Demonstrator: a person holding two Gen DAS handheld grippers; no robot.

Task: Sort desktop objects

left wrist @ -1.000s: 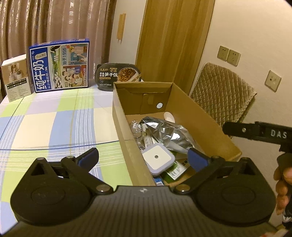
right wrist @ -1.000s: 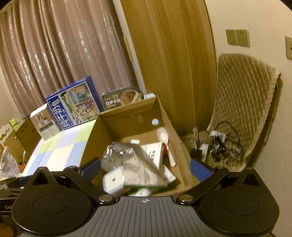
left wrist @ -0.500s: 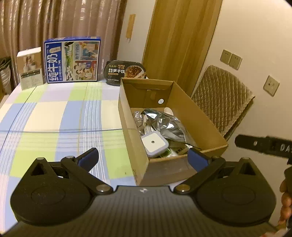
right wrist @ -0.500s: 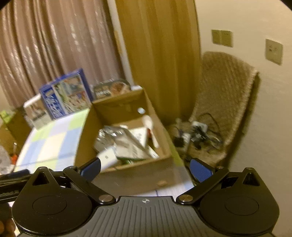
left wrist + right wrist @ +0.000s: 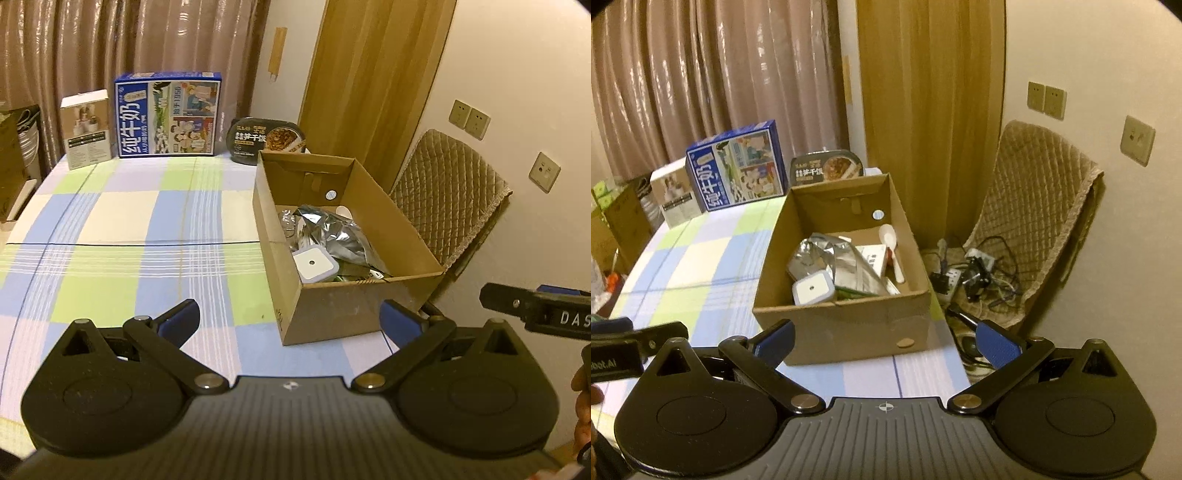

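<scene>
An open cardboard box point(image 5: 332, 314) point(image 5: 849, 328) stands at the table's right edge. In it lie a silver foil pouch point(image 5: 340, 236) point(image 5: 846, 262), a white square device point(image 5: 314, 264) point(image 5: 812, 286), a white spoon point(image 5: 892, 243) and a small white packet point(image 5: 873, 256). My left gripper point(image 5: 290, 325) is open and empty, held back from the box's near wall. My right gripper point(image 5: 884, 341) is open and empty, in front of the box.
A blue milk carton box point(image 5: 168, 116) point(image 5: 738, 166), a small white box point(image 5: 86, 129) point(image 5: 674, 192) and a black instant meal tray point(image 5: 266, 140) point(image 5: 827, 168) stand at the table's far edge. A chair point(image 5: 447, 206) point(image 5: 1034, 221) with cables point(image 5: 975, 273) is to the right.
Both grippers have pulled back and away from the box. The box now sits farther off in both views. Both stay open and empty.
</scene>
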